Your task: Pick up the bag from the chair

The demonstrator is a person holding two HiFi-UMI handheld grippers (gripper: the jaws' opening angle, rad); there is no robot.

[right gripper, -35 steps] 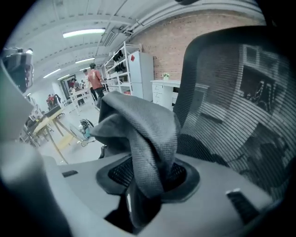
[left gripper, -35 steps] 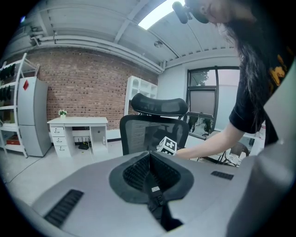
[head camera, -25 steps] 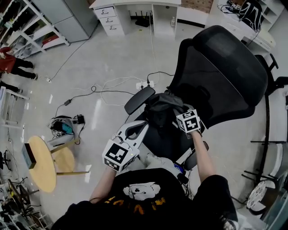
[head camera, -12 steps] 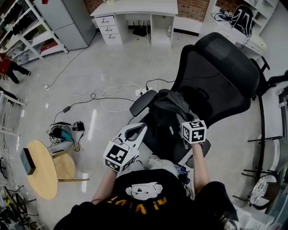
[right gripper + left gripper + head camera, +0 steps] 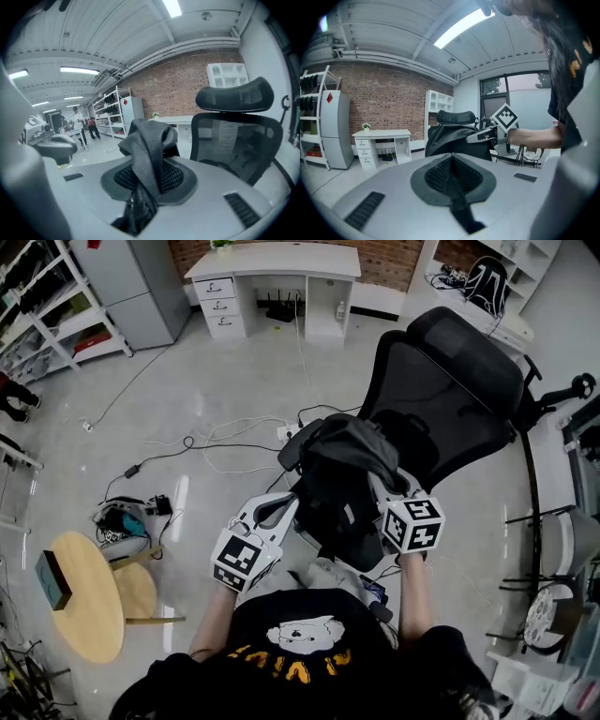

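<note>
In the middle of the head view the dark bag [image 5: 342,474] hangs in front of the black mesh chair [image 5: 450,399], covering most of its seat; whether its bottom touches the seat cannot be told. The right gripper [image 5: 377,486] sits at the bag's right edge, its marker cube just below and to the right; in the right gripper view its jaws are pinched on a woven strap of the bag [image 5: 150,145], which rises in a fold above them, with the chair's back and headrest in the right half of the frame. The left gripper [image 5: 281,507] is held left of the bag, lower centre of the head view, near it but apart; in the left gripper view its jaws are pressed together with nothing between them, and the bag and the other gripper show beyond them at centre. A white desk [image 5: 272,263] stands at the top of the head view; cables [image 5: 225,432] trail across the floor left of the chair; a round wooden table [image 5: 89,592] is at lower left.
</note>
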